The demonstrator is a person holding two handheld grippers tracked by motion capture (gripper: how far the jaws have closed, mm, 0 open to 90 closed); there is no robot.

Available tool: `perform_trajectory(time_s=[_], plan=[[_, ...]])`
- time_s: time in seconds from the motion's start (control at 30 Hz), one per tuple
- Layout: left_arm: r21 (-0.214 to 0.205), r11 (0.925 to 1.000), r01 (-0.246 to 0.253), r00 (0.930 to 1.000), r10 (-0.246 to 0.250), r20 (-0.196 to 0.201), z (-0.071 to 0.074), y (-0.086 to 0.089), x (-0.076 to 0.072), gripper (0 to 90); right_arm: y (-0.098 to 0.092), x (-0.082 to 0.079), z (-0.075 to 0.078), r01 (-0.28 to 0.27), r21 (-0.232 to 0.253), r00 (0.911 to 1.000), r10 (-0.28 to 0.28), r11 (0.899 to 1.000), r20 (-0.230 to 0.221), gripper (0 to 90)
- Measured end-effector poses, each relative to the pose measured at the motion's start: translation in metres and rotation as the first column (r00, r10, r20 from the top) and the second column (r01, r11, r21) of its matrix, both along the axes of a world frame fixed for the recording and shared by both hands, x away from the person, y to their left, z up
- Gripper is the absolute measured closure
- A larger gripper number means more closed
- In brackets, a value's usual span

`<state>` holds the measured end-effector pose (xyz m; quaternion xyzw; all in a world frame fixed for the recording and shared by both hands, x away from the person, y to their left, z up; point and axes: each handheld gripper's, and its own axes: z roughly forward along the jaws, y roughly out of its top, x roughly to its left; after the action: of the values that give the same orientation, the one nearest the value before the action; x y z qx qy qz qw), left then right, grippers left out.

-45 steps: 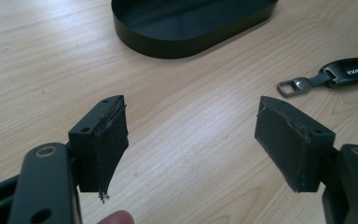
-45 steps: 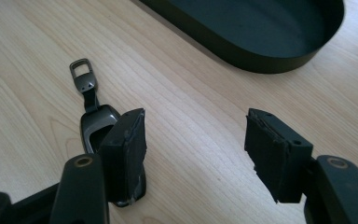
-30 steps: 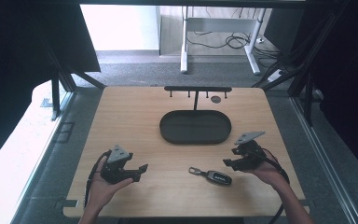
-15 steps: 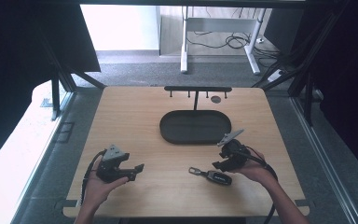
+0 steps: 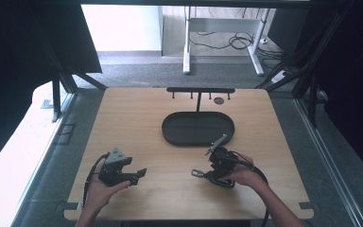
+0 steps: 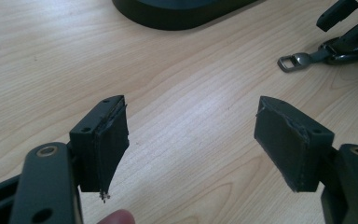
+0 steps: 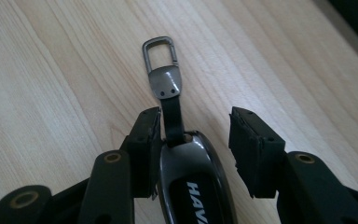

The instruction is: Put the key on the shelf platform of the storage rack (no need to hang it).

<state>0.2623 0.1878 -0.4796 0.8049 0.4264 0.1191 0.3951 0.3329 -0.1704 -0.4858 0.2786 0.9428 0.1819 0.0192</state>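
Observation:
A dark key fob with a strap and a metal clip lies flat on the wooden table, front right of centre. My right gripper is down over it and straddles the fob's strap end. Its jaws have just been closing: the left pad is against the fob's side, while the right pad still stands apart with a gap. From above, the right gripper covers most of the key fob. My left gripper is held wide open with nothing between its jaws, at the front left.
A black oval tray sits mid-table, just behind the right gripper. A black rack with several hooks stands at the far edge, with a small dark disc beside it. In the left gripper view the key fob lies at the upper right.
My right gripper has moved left and down onto the key fob, and its jaws have narrowed around it. The left gripper has barely shifted.

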Motion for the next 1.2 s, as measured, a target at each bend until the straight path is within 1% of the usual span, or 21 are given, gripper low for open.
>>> perform_trajectory(time_s=[0.1, 0.17, 0.2, 0.23, 0.37, 0.43, 0.5, 0.53, 0.57, 0.6, 0.7, 0.77, 0.8, 0.87, 0.9, 0.97, 1.07, 1.13, 1.17, 1.2], plan=[[0.0, 1.0, -0.002, 1.0, 0.002, -0.006, -0.001, -0.001, -0.001, 26.0, 0.004, 0.002, -0.004, -0.01, -0.012, 0.9999, 0.01, 1.0, -0.013, 55.4], [-0.011, 0.9999, 0.008, 0.9999, -0.008, -0.013, -0.002, 0.0, -0.001, 26.1, 0.005, 0.001, -0.005, -0.006, -0.012, 0.9998, 0.006, 1.0, -0.018, 55.3], [-0.012, 0.9998, 0.018, 0.9997, -0.018, -0.016, -0.002, 0.0, -0.001, 26.0, 0.005, 0.001, -0.005, -0.008, -0.017, 0.9998, 0.008, 1.0, -0.018, 55.2], [-0.016, 0.9998, 0.015, 0.9996, -0.015, -0.024, -0.003, -0.001, -0.001, 26.0, 0.006, 0.001, -0.006, -0.007, -0.02, 0.9999, 0.007, 1.0, -0.011, 55.2], [-0.011, 0.9997, 0.022, 0.9994, -0.023, -0.025, -0.004, -0.002, 0.0, 26.0, 0.007, 0.002, -0.007, -0.012, -0.019, 0.9998, 0.012, 1.0, -0.015, 55.3], [-0.015, 0.9997, 0.018, 0.9995, -0.019, -0.026, -0.004, -0.003, -0.001, 26.0, 0.009, 0.003, -0.008, -0.016, -0.021, 0.9996, 0.016, 1.0, -0.022, 55.5], [-0.014, 0.9997, 0.02, 0.9996, -0.02, -0.019, -0.004, -0.002, -0.001, 26.0, 0.012, 0.004, -0.008, -0.025, -0.023, 0.9993, 0.025, 0.999, -0.026, 55.6], [-0.015, 0.9998, 0.017, 0.9997, -0.017, -0.018, -0.004, -0.002, -0.001, 26.0, 0.014, 0.004, -0.009, -0.032, -0.031, 0.9989, 0.031, 0.999, -0.037, 56.0], [-0.02, 0.9997, 0.012, 0.9998, -0.012, -0.018, -0.004, -0.002, -0.001, 26.0, 0.014, 0.004, -0.009, -0.032, -0.031, 0.9989, 0.031, 0.999, -0.037, 56.0], [-0.019, 0.9997, 0.014, 0.9998, -0.014, -0.017, -0.004, -0.001, -0.001, 26.0, 0.017, 0.005, -0.01, -0.04, -0.039, 0.9982, 0.038, 0.998, -0.046, 58.1], [-0.025, 0.9997, 0.005, 0.9998, -0.005, -0.019, -0.004, 0.0, -0.001, 26.0, 0.019, 0.006, -0.011, -0.048, -0.059, 0.9975, 0.045, 0.997, -0.055, 59.7], [-0.027, 0.9996, 0.004, 0.9999, -0.004, -0.016, -0.004, 0.0, -0.001, 26.0, 0.021, 0.008, -0.011, -0.059, -0.063, 0.9964, 0.055, 0.996, -0.064, 60.3], [-0.027, 0.9996, 0.001, 0.9999, -0.001, -0.013, -0.004, 0.001, -0.001, 26.0, 0.024, 0.008, -0.012, -0.065, -0.089, 0.9955, 0.058, 0.994, -0.075, 60.2], [-0.028, 0.9996, -0.003, 1.0, 0.003, -0.004, -0.004, 0.003, 0.0, 26.0, 0.024, 0.009, -0.013, -0.069, -0.093, 0.9955, 0.062, 0.993, -0.072, 60.3], [-0.032, 0.9994, -0.013, 0.9999, 0.013, -0.002, -0.004, 0.004, 0.0, 26.0, 0.026, 0.01, -0.014, -0.066, -0.11, 0.9952, 0.057, 0.992, -0.079, 61.4], [-0.039, 0.9988, -0.03, 0.9996, 0.03, -0.001, -0.004, 0.006, 0.0, 26.0, 0.027, 0.011, -0.015, -0.066, -0.117, 0.9948, 0.057, 0.991, -0.084, 62.0], [-0.048, 0.9982, -0.037, 0.9992, 0.038, 0.011, -0.003, 0.008, 0.0, 26.0, 0.027, 0.012, -0.015, -0.07, -0.121, 0.9941, 0.059, 0.99, -0.092, 64.5], [-0.051, 0.9978, -0.042, 0.999, 0.042, 0.014, -0.002, 0.009, 0.0, 26.0, 0.028, 0.012, -0.015, -0.067, -0.126, 0.9941, 0.055, 0.99, -0.094, 66.2], [-0.052, 0.9978, -0.042, 0.9989, 0.043, 0.017, -0.002, 0.009, 0.0, 26.0, 0.028, 0.013, -0.015, -0.073, -0.136, 0.9945, 0.062, 0.988, -0.085, 70.4], [-0.052, 0.9978, -0.043, 0.9989, 0.043, 0.017, -0.002, 0.009, 0.0, 26.0, 0.028, 0.013, -0.015, -0.073, -0.136, 0.9945, 0.062, 0.988, -0.085, 70.4]])
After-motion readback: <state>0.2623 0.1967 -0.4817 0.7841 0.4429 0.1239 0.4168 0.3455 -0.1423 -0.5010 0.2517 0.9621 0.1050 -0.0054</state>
